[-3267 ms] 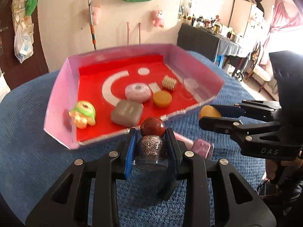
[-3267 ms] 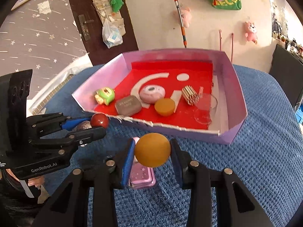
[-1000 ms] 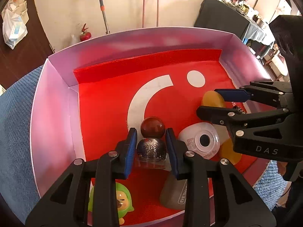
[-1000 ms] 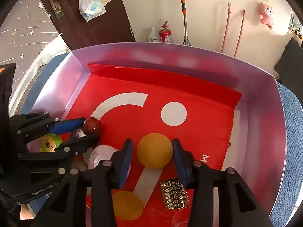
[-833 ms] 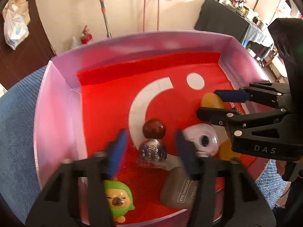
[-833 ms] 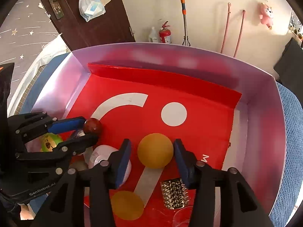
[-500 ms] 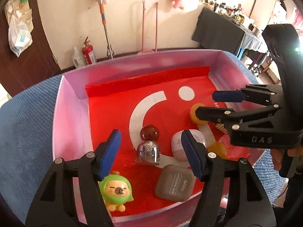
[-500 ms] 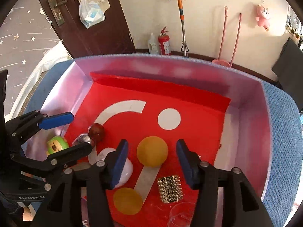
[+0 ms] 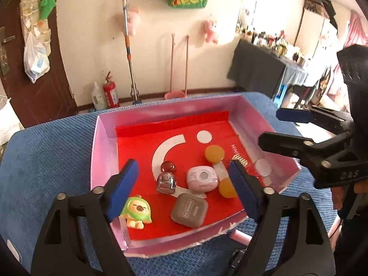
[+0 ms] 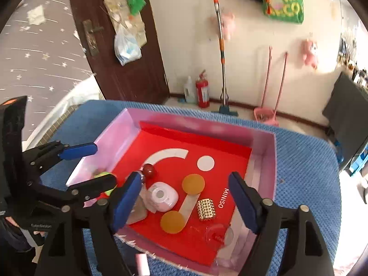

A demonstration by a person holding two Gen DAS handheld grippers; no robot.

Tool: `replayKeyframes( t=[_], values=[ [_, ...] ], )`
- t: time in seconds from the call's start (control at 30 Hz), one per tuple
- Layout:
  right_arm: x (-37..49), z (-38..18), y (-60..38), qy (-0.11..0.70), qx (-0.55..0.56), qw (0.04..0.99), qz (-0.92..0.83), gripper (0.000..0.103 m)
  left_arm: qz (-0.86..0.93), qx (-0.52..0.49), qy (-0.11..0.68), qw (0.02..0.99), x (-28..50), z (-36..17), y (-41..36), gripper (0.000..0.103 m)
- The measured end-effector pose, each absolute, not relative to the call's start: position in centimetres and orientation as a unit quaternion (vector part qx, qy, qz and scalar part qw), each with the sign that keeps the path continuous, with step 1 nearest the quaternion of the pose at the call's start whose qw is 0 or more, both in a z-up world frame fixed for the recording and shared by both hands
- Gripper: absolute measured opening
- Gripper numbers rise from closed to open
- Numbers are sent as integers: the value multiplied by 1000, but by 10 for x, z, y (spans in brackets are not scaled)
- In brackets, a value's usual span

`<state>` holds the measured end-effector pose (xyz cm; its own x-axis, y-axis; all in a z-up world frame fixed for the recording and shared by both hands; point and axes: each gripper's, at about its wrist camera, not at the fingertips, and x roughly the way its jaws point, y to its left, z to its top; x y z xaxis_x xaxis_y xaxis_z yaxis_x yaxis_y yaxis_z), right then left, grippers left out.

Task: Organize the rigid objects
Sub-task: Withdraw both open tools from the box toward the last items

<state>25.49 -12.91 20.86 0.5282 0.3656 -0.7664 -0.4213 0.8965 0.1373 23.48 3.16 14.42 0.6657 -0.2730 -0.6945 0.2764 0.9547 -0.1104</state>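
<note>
The pink box (image 9: 103,142) with a red floor holds the glitter bottle (image 9: 166,179) with its dark red ball cap, standing free. An orange disc (image 9: 214,153) lies flat near the white dot. My left gripper (image 9: 182,168) hangs above the box's near side, jaws opening, nothing between them. My right gripper (image 10: 184,179) is also raised over the box, jaws opening and empty, the orange disc (image 10: 193,184) lying below it. Each gripper shows in the other's view: right gripper (image 9: 271,127), left gripper (image 10: 103,164).
Also in the box: a pink round case (image 9: 202,179), a grey eye-shadow case (image 9: 189,210), a green figurine (image 9: 136,211), a second orange disc (image 9: 226,188), a gold studded roller (image 10: 206,209) and a clear dish (image 10: 217,232). A pink item (image 9: 240,237) lies outside on the blue cover (image 9: 46,161).
Both grippers let go, the left of the glitter bottle, the right of the orange disc, then opened wide and rose back from the box. Both things stayed on the red floor.
</note>
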Motion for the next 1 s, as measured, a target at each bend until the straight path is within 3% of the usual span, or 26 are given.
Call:
replayKeyframes(
  t=[0.33,0.4,0.53,0.77,1.0],
  values=[
    [188,246,-138,358,-52,906,219,95,-150,-5,326,933,180,168,29,83],
    [171,250,-140,346,-51,911,219,99,-148,-6,315,938,166,170,29,93],
    [141,251,-146,330,-47,917,218,101,-143,0,294,945,139,167,28,94],
    [95,230,-159,321,-31,925,201,103,-133,8,280,951,103,144,25,94],
    [72,181,-167,354,-14,915,193,103,-138,-13,320,937,92,100,24,94]
  ],
)
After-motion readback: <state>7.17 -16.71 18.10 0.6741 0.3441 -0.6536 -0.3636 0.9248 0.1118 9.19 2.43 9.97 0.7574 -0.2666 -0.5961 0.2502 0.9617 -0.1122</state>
